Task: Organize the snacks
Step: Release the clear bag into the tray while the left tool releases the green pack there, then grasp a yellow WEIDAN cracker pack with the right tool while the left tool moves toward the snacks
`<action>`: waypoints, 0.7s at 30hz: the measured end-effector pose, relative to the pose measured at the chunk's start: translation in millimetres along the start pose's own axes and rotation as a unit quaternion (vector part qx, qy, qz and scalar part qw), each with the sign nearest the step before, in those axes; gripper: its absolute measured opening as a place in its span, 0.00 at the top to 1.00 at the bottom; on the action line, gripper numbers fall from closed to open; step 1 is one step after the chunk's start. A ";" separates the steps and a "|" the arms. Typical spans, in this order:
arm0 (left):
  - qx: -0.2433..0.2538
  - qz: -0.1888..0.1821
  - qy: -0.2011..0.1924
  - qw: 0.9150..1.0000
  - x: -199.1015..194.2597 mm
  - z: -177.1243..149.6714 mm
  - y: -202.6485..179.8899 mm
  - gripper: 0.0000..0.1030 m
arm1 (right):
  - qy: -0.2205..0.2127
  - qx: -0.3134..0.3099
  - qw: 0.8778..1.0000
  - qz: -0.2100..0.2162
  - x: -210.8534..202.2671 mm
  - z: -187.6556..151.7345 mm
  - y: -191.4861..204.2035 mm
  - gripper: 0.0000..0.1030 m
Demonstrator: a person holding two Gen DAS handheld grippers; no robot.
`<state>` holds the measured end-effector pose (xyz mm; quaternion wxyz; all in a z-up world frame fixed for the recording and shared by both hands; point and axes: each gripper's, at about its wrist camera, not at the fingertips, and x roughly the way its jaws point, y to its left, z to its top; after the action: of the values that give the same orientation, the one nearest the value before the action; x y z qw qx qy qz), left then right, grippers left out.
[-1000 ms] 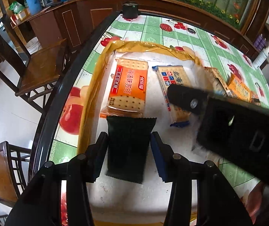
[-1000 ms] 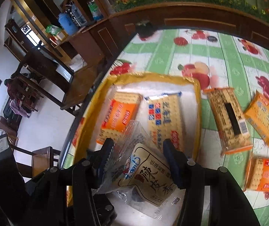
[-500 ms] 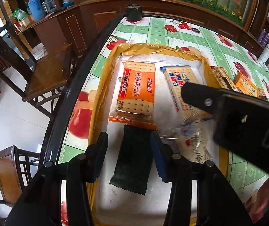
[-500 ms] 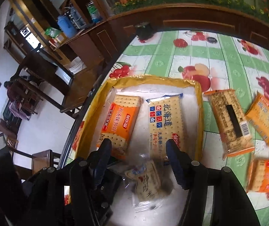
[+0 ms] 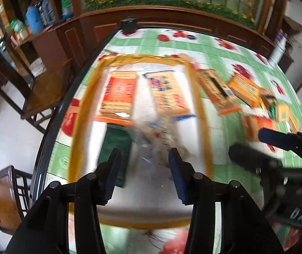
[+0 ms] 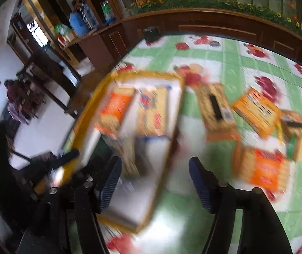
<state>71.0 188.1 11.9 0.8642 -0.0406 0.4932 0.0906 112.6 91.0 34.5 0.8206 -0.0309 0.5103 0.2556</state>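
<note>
A yellow-rimmed white tray [image 5: 199, 114] [image 6: 87, 110] holds an orange cracker pack [image 5: 119, 93] [image 6: 113, 110], a blue-and-yellow cracker pack [image 5: 165, 93] [image 6: 151, 114], a dark green packet [image 5: 115, 146] and a clear bag of snacks [image 5: 163, 135]. My left gripper [image 5: 143, 173] is open and empty above the tray's near half. My right gripper [image 6: 154, 182] is open and empty over the tray's right rim; it shows in the left wrist view [image 5: 277, 148]. Both views are blurred by motion.
Several loose cracker packs lie on the fruit-pattern tablecloth right of the tray: a tan one [image 6: 214, 108], a yellow one [image 6: 256, 112], an orange one [image 6: 265, 169]. A black cup [image 5: 128, 24] stands at the far table edge. Wooden chairs [image 5: 45, 89] stand left.
The right gripper let go of the clear snack bag into the tray and swung right and back. The left gripper rose away from the dark green packet.
</note>
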 end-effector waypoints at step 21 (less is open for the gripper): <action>0.067 -0.028 0.030 0.997 -1.1 -53.6 -161.7 0.47 | 0.038 0.056 0.993 -0.099 -83.2 -158.2 -180.8 0.20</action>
<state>57.0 20.9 -17.6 0.8519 0.0013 0.5227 0.0318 35.2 -147.4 -8.1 0.8223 -0.0446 0.5490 0.1428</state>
